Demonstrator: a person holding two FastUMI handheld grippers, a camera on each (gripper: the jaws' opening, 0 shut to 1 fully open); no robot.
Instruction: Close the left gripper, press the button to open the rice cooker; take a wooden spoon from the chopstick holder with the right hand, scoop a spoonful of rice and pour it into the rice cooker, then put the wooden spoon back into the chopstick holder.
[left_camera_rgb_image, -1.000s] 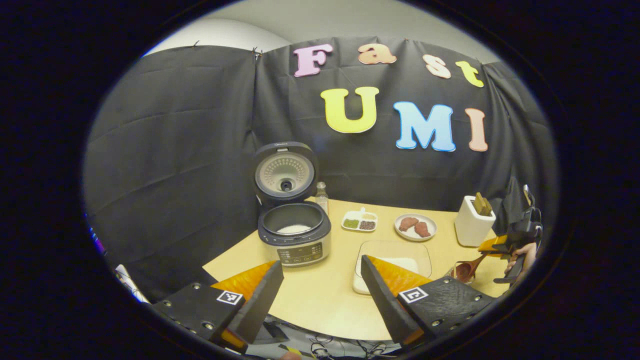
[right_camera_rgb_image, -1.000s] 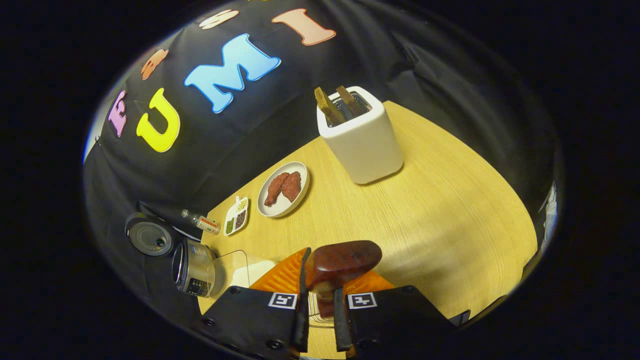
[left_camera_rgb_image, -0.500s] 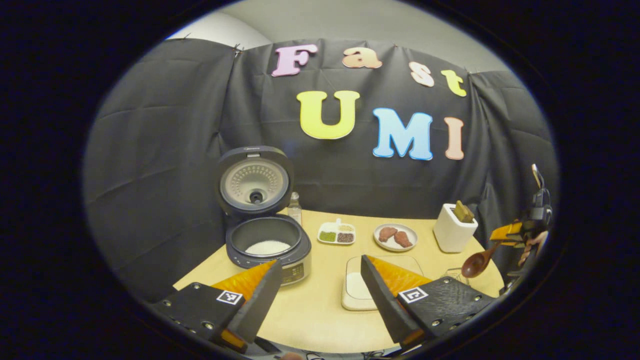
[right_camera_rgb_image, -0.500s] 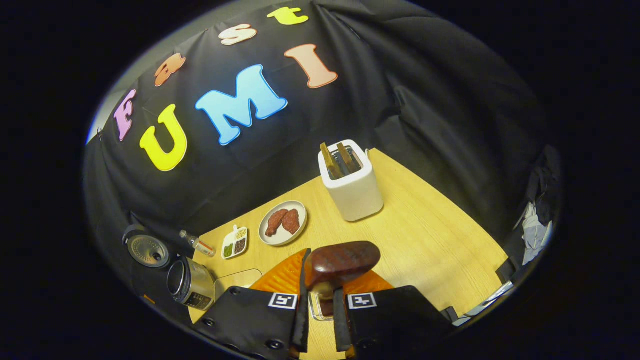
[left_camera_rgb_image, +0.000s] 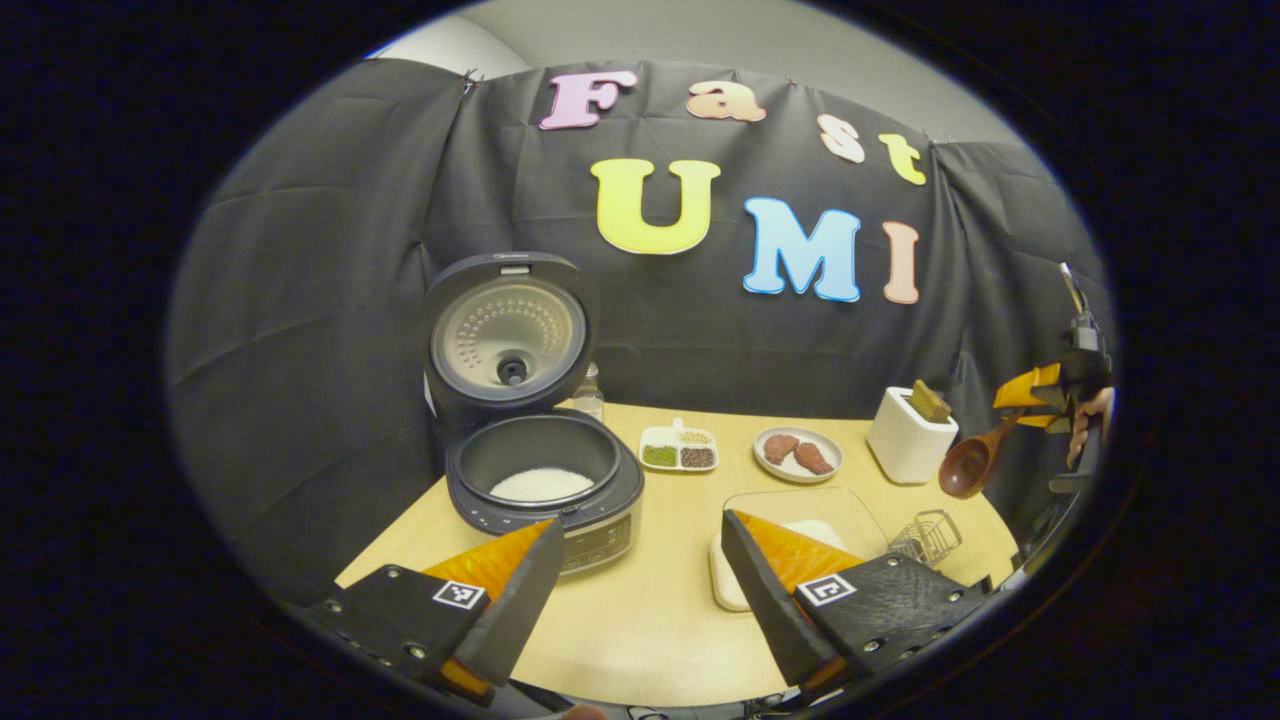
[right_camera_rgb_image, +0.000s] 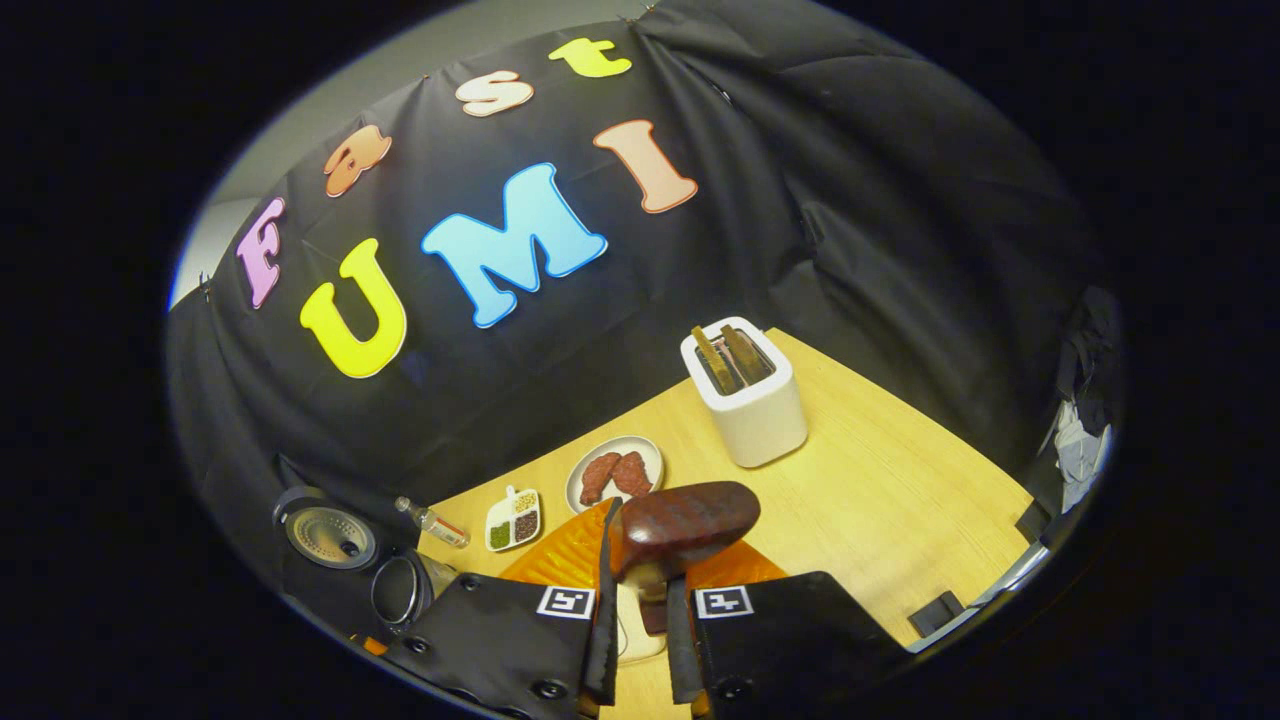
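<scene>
Left gripper (left_camera_rgb_image: 640, 570) hangs over the near edge of the surface (left_camera_rgb_image: 650, 620), fingers spread wide w/ nothing between them. Rice cooker (left_camera_rgb_image: 545, 480) sits at the far left corner of the surface, lid (left_camera_rgb_image: 505, 335) standing up open, white rice visible in the pot. Small bottle (left_camera_rgb_image: 590, 392) just behind the cooker at the back edge. Right of it, along the back edge: divided dish (left_camera_rgb_image: 678, 450) w/ green, dark & pale bits, then a plate (left_camera_rgb_image: 797, 454) w/ two reddish pieces, then the white chopstick holder (left_camera_rgb_image: 908, 437) near the far right corner, wooden handles poking out the top. Clear tray of rice (left_camera_rgb_image: 800, 520) lies mid-surface toward the near edge, partly hidden by the left gripper's finger; small wire basket (left_camera_rgb_image: 925, 537) beside it at the right edge. Right gripper (right_camera_rgb_image: 636, 610) has its fingers nearly together, clamped on the handle of the wooden spoon (right_camera_rgb_image: 685, 515), bowl end sticking out in front. In left gripper view the spoon (left_camera_rgb_image: 970, 465) is held up in the air off the right edge, just beside the chopstick holder, a hand (left_camera_rgb_image: 1085, 425) behind it. In right gripper view the holder (right_camera_rgb_image: 745, 392) stands well ahead of the spoon.
</scene>
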